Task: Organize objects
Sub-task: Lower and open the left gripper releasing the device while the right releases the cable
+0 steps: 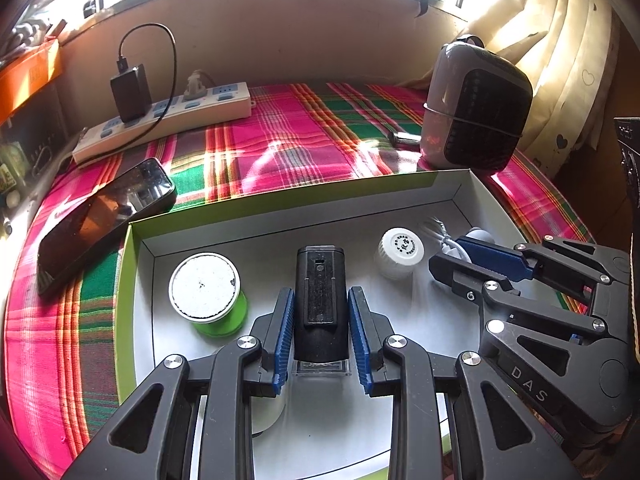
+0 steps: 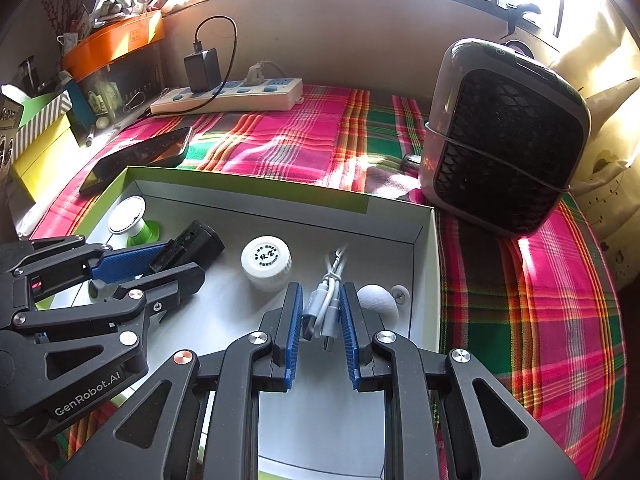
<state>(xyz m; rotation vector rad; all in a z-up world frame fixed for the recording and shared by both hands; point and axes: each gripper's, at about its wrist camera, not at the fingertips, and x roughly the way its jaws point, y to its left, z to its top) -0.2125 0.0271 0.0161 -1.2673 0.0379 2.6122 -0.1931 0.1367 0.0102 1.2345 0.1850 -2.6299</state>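
A shallow white box with a green rim (image 1: 280, 200) (image 2: 248, 188) lies on the plaid cloth. My left gripper (image 1: 320, 294) (image 2: 180, 258) is shut on a black cylindrical device (image 1: 320, 264) (image 2: 200, 240), which is held over the box floor. My right gripper (image 2: 322, 292) (image 1: 450, 254) is shut on a bundled white USB cable (image 2: 326, 304) (image 1: 438, 228) at the box's right side. Inside the box stand a spool of green thread (image 1: 206, 292) (image 2: 132, 220) and a white capped bottle (image 1: 400, 250) (image 2: 266, 260). A white rounded piece (image 2: 378, 300) lies beside the cable.
A black phone (image 1: 104, 216) (image 2: 140, 156) leans on the box's far left corner. Behind are a white power strip (image 1: 168, 120) (image 2: 228, 98) with a black charger, and a grey desk fan (image 1: 476, 112) (image 2: 504, 140) at the right. Boxes crowd the left edge.
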